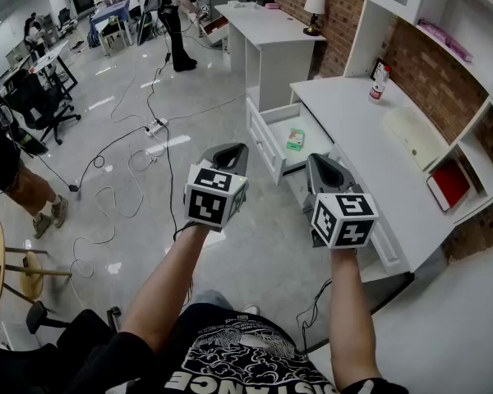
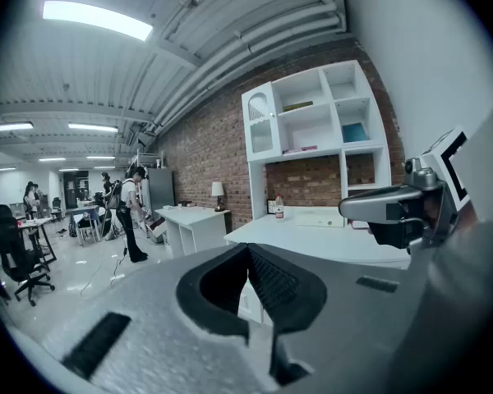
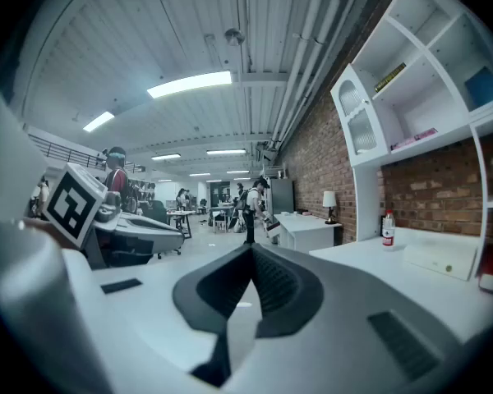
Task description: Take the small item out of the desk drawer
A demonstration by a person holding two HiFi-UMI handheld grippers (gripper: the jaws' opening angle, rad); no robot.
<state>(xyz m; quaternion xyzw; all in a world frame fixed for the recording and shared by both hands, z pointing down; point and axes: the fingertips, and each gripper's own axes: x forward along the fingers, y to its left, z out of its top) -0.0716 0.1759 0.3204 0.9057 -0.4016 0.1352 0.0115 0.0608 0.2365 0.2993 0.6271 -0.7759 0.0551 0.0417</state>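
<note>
One small green item [image 1: 295, 140] sits in the open desk drawer [image 1: 265, 144], untouched. Drawer open = done; reach, grip, lift-out all left to do, by my read. L gripper [image 1: 233, 154] & R gripper [image 1: 320, 165] hover well short of it, jaws pressed together, nothing held.

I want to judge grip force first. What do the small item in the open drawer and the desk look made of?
Small item: probably printed cardboard, a matte green-and-white box with flat faces and straight edges; too small to be sure. Desk: likely painted or laminated board, smooth white satin finish, crisp squared edges, no visible grain.
</note>
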